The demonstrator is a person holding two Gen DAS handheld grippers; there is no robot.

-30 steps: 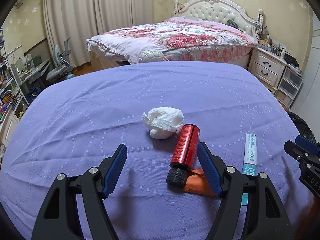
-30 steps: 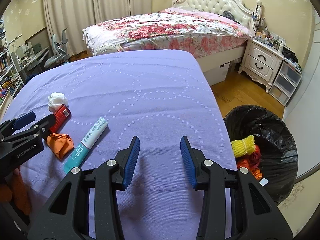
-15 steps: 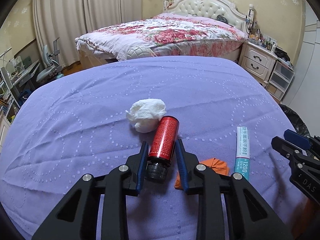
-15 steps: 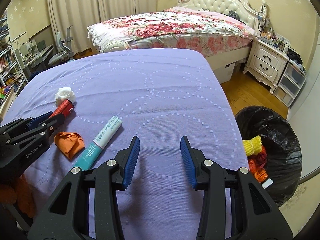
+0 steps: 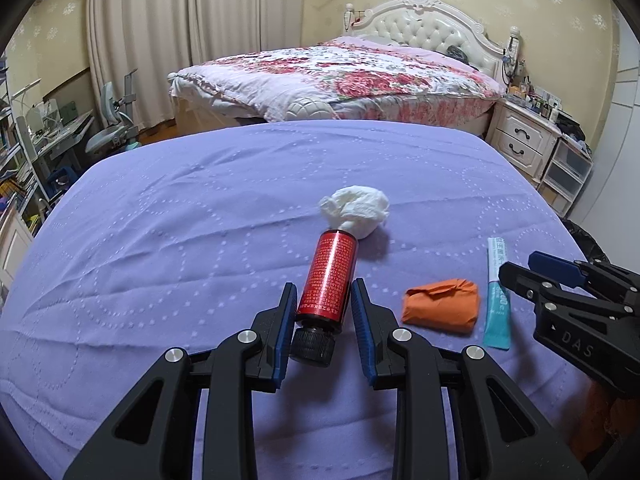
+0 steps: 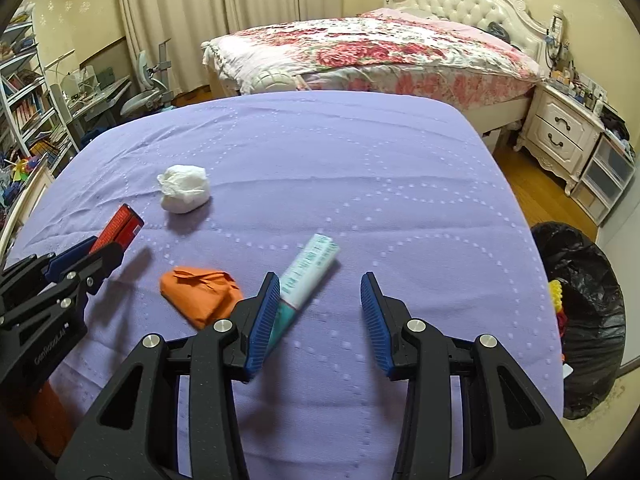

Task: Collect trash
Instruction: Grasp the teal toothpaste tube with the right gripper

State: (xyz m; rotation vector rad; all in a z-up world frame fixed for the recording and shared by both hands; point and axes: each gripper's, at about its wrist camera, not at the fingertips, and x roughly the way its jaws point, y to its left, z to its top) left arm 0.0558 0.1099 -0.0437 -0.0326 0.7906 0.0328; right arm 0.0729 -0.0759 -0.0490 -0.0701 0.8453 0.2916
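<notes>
Gripping the red bottle (image 5: 328, 280), newly closed left claw (image 5: 322, 312) lifts it off the worktop (image 5: 160, 240); right claw (image 6: 320, 312) open beside the tube (image 6: 308, 268).

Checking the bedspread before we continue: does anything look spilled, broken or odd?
Nothing spilled or broken. The litter is a red bottle clamped in the left tongs, a white tissue wad, an orange wrapper and a teal tube.

on the table (image 6: 360, 184), the tissue wad (image 6: 185, 189) lies farthest back; the bottle (image 5: 330, 280) just before it; the crumpled wrapper (image 5: 442, 311) right of the bottle; the tube (image 6: 306, 274) right again; the bin (image 6: 580, 312) on the floor beyond the table's right edge
</notes>
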